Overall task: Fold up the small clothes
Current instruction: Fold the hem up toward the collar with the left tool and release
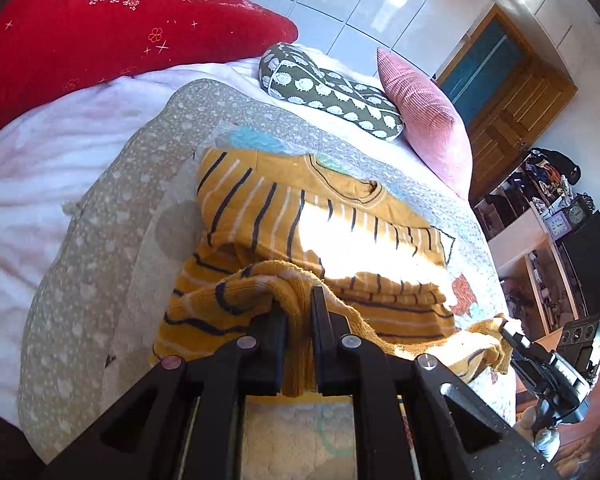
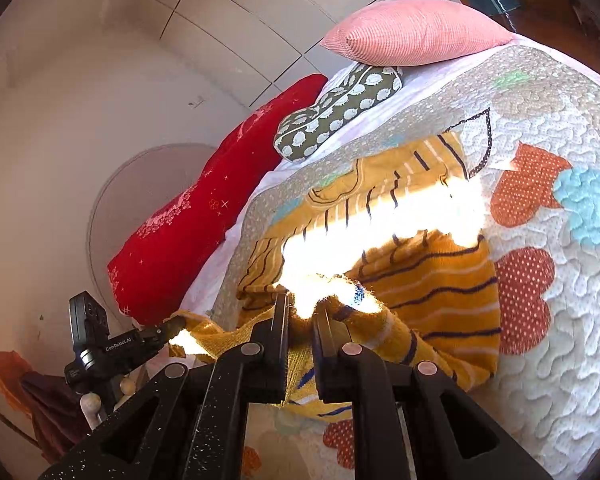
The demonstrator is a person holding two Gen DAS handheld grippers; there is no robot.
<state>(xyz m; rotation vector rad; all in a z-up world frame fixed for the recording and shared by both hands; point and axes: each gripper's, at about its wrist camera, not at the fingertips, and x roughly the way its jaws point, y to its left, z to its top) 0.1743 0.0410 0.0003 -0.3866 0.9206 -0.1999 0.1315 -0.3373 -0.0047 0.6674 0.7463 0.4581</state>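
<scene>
A mustard-yellow knit sweater (image 1: 300, 200) with dark and white stripes lies neck away on a patterned quilt (image 1: 120, 240). Its lower hem is lifted off the bed and doubles back over the body. My left gripper (image 1: 298, 300) is shut on one corner of that hem, with knit bunched between its fingers. My right gripper (image 2: 302, 306) is shut on the other hem corner of the sweater (image 2: 440, 292). Each wrist view shows the other hand: the right gripper (image 1: 506, 326) at the sweater's right edge, the left gripper (image 2: 176, 324) at its left. A bright sun band washes out the sweater's middle.
At the head of the bed lie a red pillow (image 1: 100, 32), a green sheep-print cushion (image 1: 332, 88) and a pink ribbed cushion (image 1: 428, 120). A white sheet (image 1: 40, 168) borders the quilt on the left. Cluttered shelves (image 1: 548, 240) and a wooden door (image 1: 512, 92) stand beyond the bed's right side.
</scene>
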